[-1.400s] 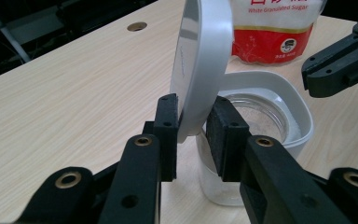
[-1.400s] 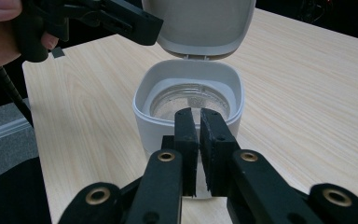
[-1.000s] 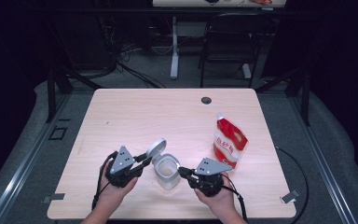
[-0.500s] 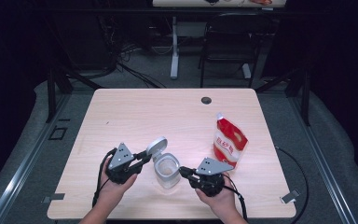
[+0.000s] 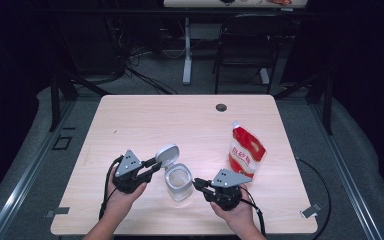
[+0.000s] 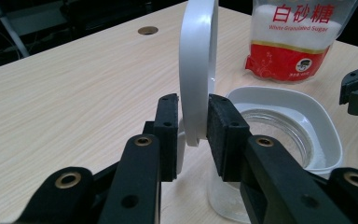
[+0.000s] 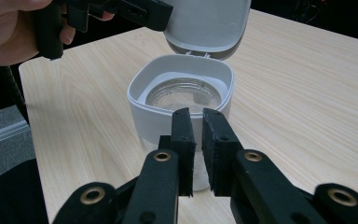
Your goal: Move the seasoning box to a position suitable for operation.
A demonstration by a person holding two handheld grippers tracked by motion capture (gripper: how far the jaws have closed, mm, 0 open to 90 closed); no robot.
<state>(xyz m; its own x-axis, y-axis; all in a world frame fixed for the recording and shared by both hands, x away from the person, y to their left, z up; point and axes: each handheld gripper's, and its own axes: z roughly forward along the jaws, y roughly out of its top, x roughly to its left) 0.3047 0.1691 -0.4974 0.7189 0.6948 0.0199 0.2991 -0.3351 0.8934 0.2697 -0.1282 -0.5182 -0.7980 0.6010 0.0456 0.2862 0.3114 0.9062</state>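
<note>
Jar: clear glass body with a white, rounded-square collar; upright on the near middle of the table; mouth open.
Lid: white, flip-top, attached at the jar's rim; raised to a near-upright tilt on the jar's left side.
Sugar pouch: red and white with printed text; sealed top; stands upright, well apart to the right of the jar and farther back.

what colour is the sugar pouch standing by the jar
Red and white, with red lettering on the white upper part; the sugar pouch shows best in the left gripper view.
</note>
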